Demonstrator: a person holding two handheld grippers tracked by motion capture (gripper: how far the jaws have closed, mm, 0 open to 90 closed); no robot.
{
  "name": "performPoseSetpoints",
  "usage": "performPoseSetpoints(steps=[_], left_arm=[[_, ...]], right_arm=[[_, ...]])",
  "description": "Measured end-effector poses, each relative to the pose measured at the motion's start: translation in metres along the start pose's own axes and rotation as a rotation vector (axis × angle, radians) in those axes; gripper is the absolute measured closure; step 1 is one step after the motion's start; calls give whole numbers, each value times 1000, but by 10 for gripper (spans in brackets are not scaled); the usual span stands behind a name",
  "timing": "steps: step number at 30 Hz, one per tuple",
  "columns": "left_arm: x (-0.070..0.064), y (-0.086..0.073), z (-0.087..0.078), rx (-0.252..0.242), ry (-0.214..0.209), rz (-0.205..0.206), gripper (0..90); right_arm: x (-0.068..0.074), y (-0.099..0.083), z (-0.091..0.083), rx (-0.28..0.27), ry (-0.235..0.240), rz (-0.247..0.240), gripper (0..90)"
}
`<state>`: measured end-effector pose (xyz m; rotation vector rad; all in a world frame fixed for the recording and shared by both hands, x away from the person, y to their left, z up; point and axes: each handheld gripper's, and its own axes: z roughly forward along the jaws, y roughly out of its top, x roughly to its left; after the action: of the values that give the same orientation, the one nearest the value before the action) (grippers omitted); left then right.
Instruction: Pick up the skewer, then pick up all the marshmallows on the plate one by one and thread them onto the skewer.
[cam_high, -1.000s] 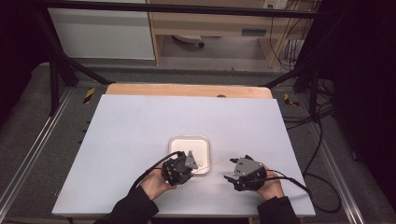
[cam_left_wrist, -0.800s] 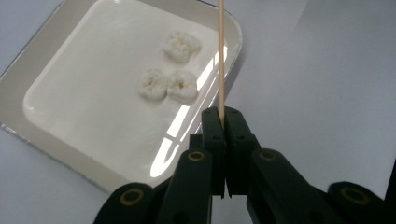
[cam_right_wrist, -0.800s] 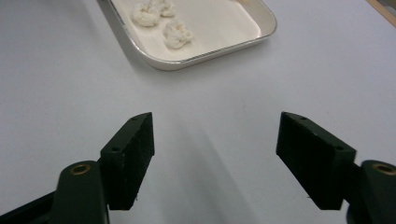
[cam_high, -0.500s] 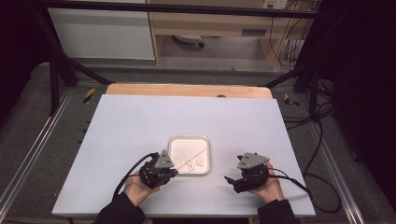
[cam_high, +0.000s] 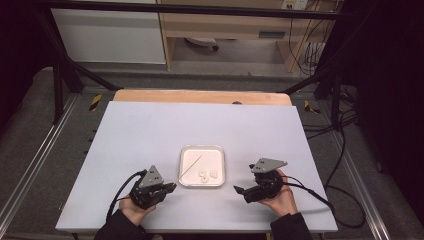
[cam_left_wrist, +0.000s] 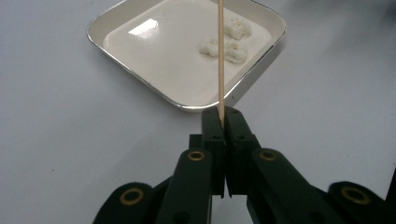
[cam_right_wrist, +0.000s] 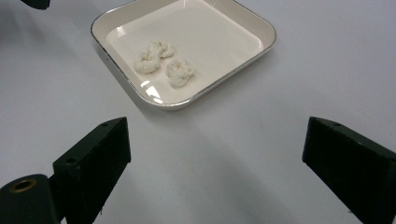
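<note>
the white table (cam_high: 150, 135) lies bare on every side of the square tray (cam_high: 202, 149), so a gripper could come at the tray from left, right or the far side with nothing in the way. inside the tray, three small white lumps (cam_right_wrist: 163, 61) crowd one corner; the remaining floor is open. the thin wooden skewer (cam_left_wrist: 220, 51) held by the left gripper (cam_left_wrist: 222, 112) slants over the tray, crossing the path to the lumps. the right gripper (cam_high: 240, 190) sits well apart.

L tool (cam_high: 167, 188) w/ skewer (cam_left_wrist: 220, 56) pulled back off tray (cam_high: 218, 183) | R tool (cam_high: 242, 192) drifted right
</note>
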<state>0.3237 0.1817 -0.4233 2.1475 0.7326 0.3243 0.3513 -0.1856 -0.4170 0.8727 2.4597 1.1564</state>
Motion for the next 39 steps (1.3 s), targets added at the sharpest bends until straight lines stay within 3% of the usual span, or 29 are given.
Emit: performPoseSetpoints(steps=[5,9,16,29,33,39], left_arm=[[3,-5,-1,-33,-8,-9,883],[2,-7,-2,-46,10,-11,883],[0,-10,-1,-53,19,-29,882],[1,-12,0,-69,8,-42,882],[1,-12,0,-71,4,-41,882],[3,-12,0,-78,3,-50,882]], right_arm=[[3,10,6,-23,17,19,70],[5,21,14,-21,27,37,61],[11,39,32,-24,30,26,63],[7,43,64,18,20,48,70],[6,40,72,46,7,64,104],[8,38,78,26,56,69,228]])
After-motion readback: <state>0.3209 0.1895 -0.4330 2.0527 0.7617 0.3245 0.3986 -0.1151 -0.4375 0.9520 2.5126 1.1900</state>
